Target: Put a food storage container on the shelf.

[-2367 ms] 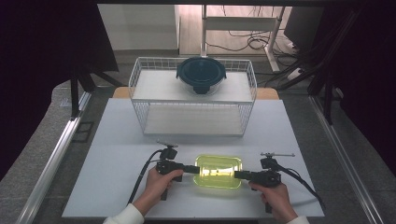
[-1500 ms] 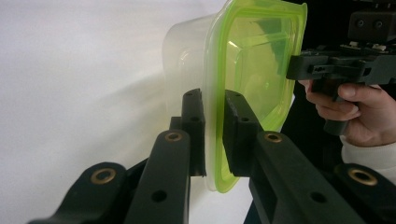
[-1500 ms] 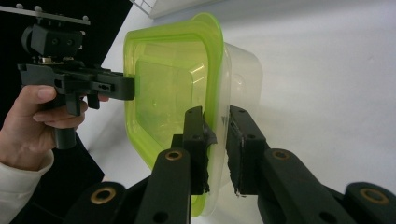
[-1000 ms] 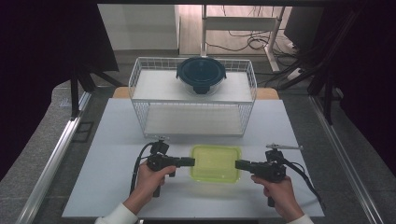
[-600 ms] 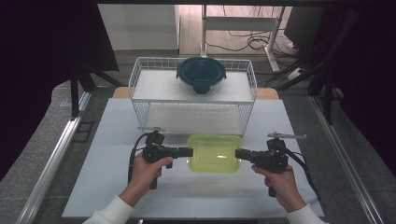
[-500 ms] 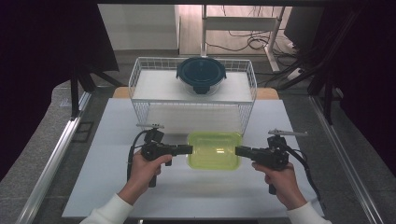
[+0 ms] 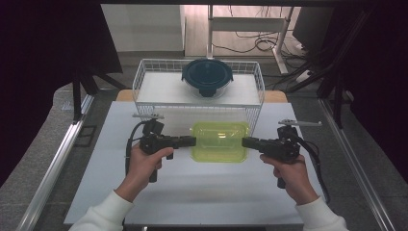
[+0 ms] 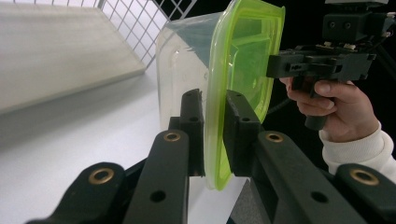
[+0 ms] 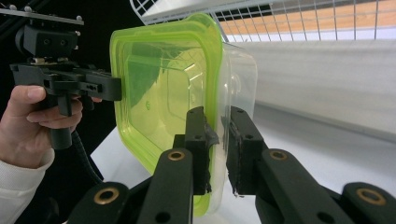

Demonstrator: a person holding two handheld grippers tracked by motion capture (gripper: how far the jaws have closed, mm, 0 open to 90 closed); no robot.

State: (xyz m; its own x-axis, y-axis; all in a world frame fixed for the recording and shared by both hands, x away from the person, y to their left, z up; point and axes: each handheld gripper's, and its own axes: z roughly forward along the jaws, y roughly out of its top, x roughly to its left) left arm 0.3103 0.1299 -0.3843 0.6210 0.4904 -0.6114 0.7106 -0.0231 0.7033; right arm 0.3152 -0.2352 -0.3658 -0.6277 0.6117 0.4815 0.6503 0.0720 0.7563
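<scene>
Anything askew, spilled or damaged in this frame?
Nothing stands out. The clear rectangular plastic container with the yellow-green lid is held level between the left gripper and the right gripper, each clamped on a rim edge. The round dark teal-lidded bowl sits upright in the white wire basket.

A white table [image 7: 202,192] stood on grey floor [image 7: 33,173], with black curtains [image 7: 43,57] hanging at both sides. Beyond it, cables [image 7: 250,45] trailed over a lit wooden floor beneath a white desk frame [image 7: 250,24].
</scene>
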